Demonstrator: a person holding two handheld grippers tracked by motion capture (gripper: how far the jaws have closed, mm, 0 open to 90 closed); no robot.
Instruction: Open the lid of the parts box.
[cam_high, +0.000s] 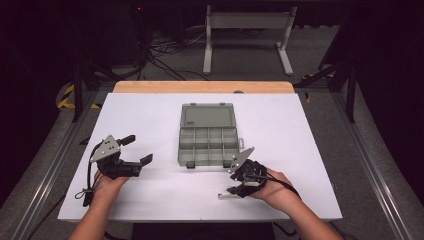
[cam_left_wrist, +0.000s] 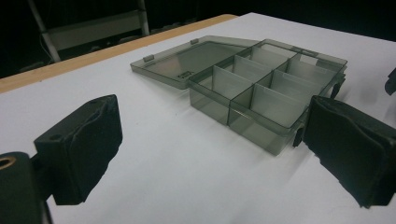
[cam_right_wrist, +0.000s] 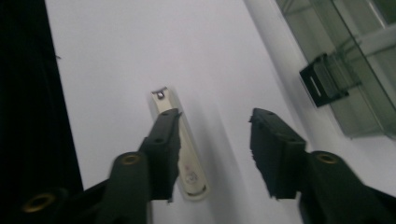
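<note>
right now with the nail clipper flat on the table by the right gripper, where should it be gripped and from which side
Probably across the middle of the nail clipper, from above. It lies flat on the white table, long and narrow, so only its two long edges offer opposing faces. The right gripper is open, one jaw over the clipper; centre it so both jaws straddle the body.

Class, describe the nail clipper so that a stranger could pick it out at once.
Start at the white table and its open grey compartment box. Nearer the person, by the right claw, lies the nail clipper: a small, flat, pale metal bar, the one loose item outside the box.
</note>
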